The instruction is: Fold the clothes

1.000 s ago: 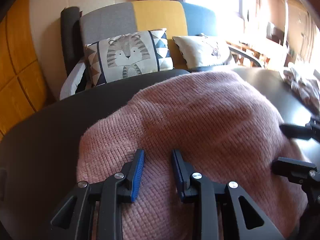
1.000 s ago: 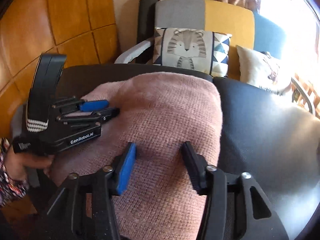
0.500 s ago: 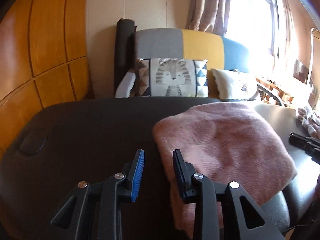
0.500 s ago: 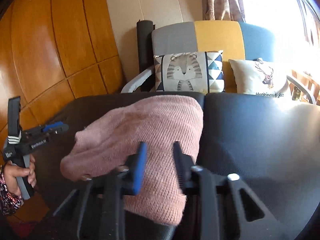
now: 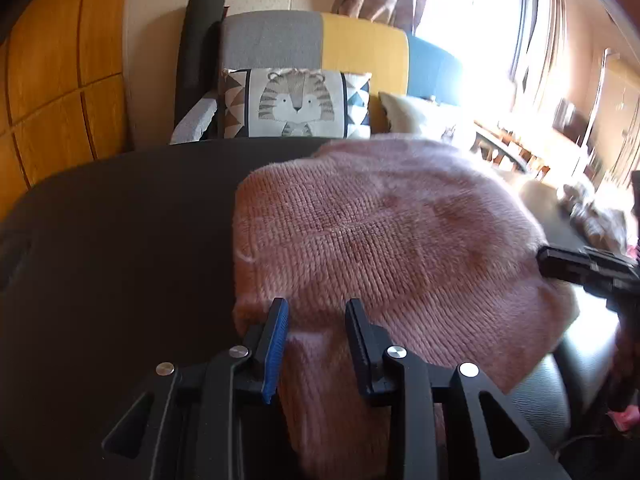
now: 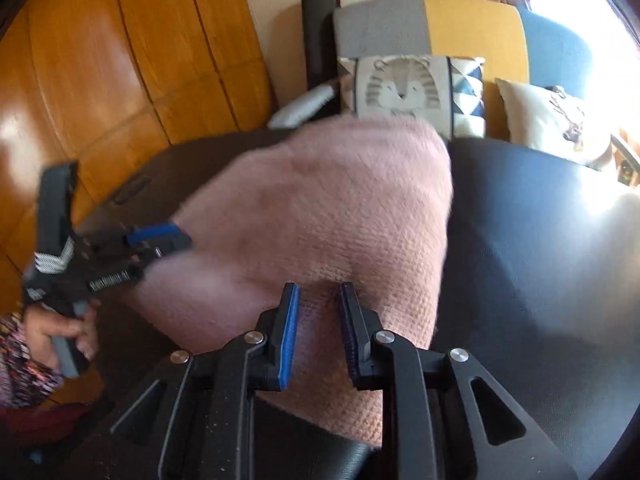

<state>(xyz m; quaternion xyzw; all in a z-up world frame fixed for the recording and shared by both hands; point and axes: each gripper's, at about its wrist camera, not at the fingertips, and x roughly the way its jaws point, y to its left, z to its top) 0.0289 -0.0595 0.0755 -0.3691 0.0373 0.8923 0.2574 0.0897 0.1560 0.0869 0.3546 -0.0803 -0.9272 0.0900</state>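
- Pink knit sweater lies folded on the black table, its near edge hanging over the table's front; a second ago both claws sat over the middle of it, now they are at that near edge.
- Right gripper has narrowed sharply since a second ago, and its blue pad and dark pad now pinch a raised fold of the knit: it is gripping the sweater.
- Left gripper has swung out over bare table and come back; its jaws are half apart around the near left corner. I cannot tell whether the pads press the cloth.
- My read: both near corners are being taken, so a lift or drag for the next fold looks imminent.
- Tiger cushion and striped chair sit beyond the table, well apart.
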